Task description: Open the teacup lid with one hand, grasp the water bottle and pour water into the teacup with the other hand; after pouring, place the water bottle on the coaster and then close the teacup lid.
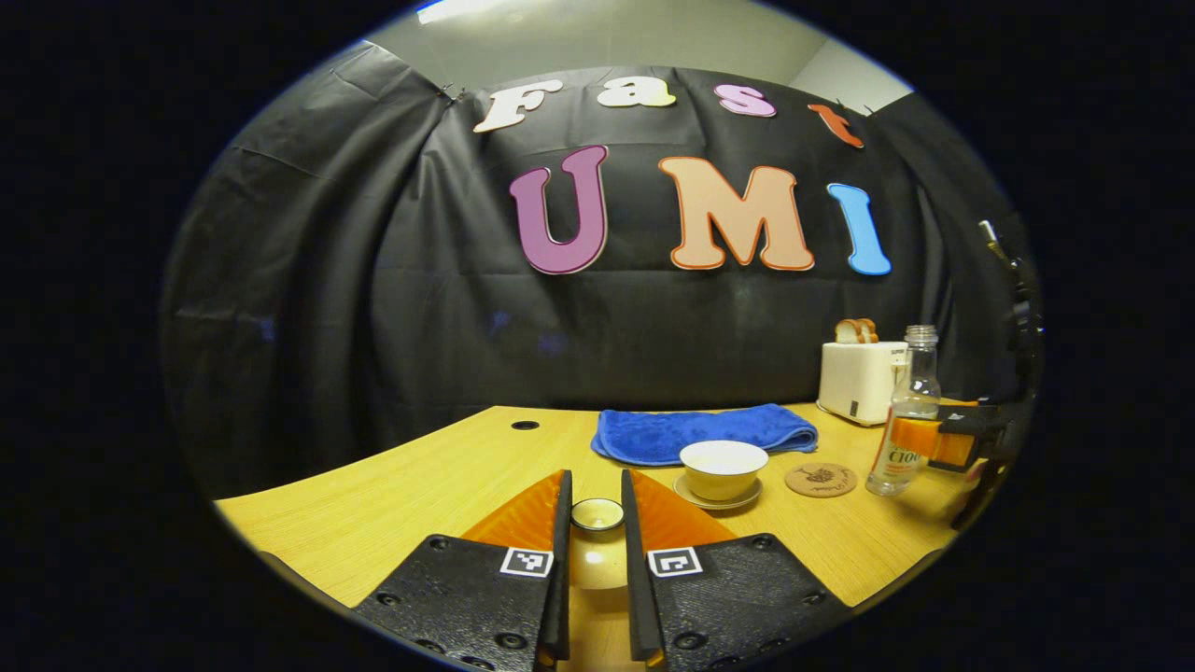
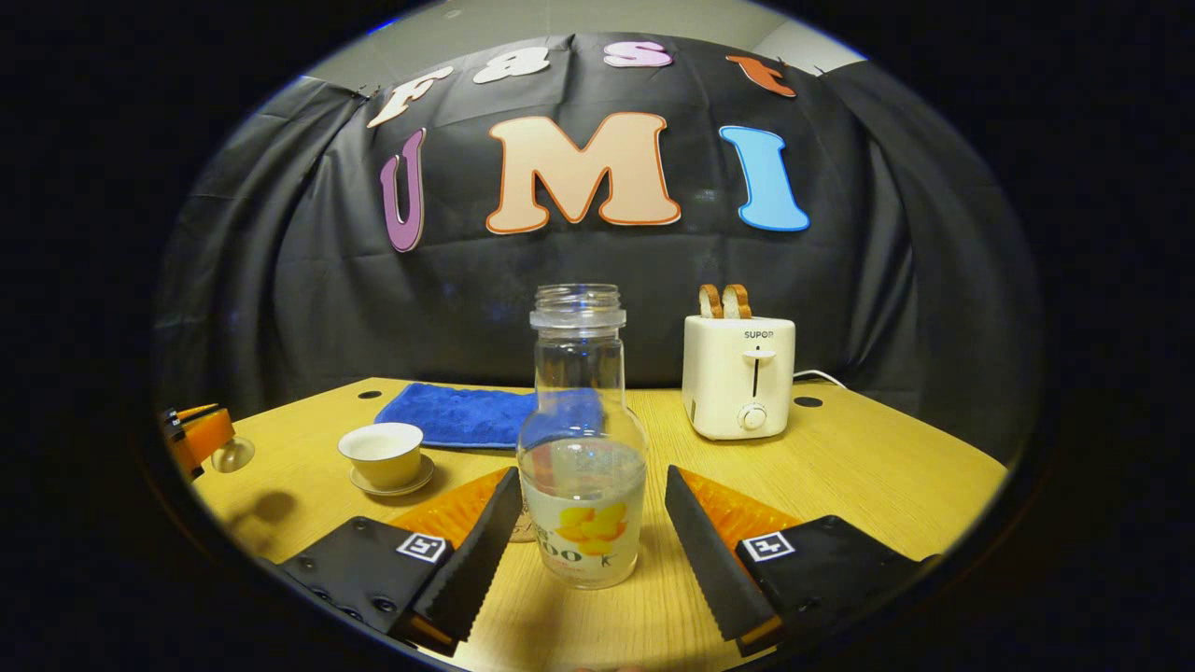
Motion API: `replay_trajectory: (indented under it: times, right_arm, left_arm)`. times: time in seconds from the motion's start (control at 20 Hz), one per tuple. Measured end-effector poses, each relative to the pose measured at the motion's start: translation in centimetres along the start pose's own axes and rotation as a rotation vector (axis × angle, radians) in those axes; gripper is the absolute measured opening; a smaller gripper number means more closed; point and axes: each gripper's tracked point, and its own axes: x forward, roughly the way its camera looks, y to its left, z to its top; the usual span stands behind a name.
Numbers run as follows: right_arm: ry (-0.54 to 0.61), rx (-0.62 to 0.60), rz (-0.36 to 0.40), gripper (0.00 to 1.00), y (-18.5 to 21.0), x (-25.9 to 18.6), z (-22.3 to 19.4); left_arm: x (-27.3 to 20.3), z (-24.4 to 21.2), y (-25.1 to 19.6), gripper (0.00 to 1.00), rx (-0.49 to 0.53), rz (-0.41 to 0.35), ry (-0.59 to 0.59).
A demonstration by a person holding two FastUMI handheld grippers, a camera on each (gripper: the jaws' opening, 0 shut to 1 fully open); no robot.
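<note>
Across the table, what's where? *(lead)*

From my right tongs: blue towel at 11 o'clock, toaster at 1 o'clock, both far back. Water bottle dead ahead at 12, upright, uncapped, roughly a third full. Teacup on its saucer at 10 o'clock, open. Coaster lies between cup and bottle, bare. *(me)*

Tongs state? *(lead)*

Left gripper: pressed in on the teacup lid, pinching it between both fingers. Seen from the right side it hangs at 9 o'clock, clear of the wood, with a shadow under it. Right gripper: spread, one finger on each side of the bottle's lower body, gaps visible both sides, no contact. *(me)*

So which step? *(lead)*

My read: lid-off is done and the bottle grasp is in hand. Nothing poured that I can tell; the cup's fill level isn't readable. *(me)*

Next move? *(lead)*

Close the right fingers square on the labelled belly, below the shoulder. Glass is slick, so a firm squeeze before lifting. Then carry toward 10 o'clock and tip the mouth over the cup slowly; an open neck will run fast. Left keeps the lid parked out at 9 o'clock, away from the pour path. *(me)*
</note>
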Motion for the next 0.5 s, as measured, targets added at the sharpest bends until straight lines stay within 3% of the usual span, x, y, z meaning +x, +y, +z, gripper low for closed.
replay_trajectory:
  times: [0.2,0.3,0.4,0.5]
  right_arm:
    - [0.001,0.002,-0.001,0.97,0.3,0.7,0.2]
    - [-0.001,0.0,-0.01,0.89,0.1,0.9,0.1]
    - [0.003,-0.007,-0.003,0.8,0.5,1.1,0.0]
    - [0.004,-0.018,-0.004,0.78,0.7,1.4,0.1]
  left_arm:
    - [0.1,0.0,-1.1,0.22,-0.001,-0.082,0.0]
    - [0.1,-0.1,-2.1,0.22,-0.002,-0.138,0.0]
    - [0.3,0.0,-1.8,0.22,-0.003,-0.149,0.0]
    - [0.6,0.0,-1.2,0.22,-0.003,-0.125,0.001]
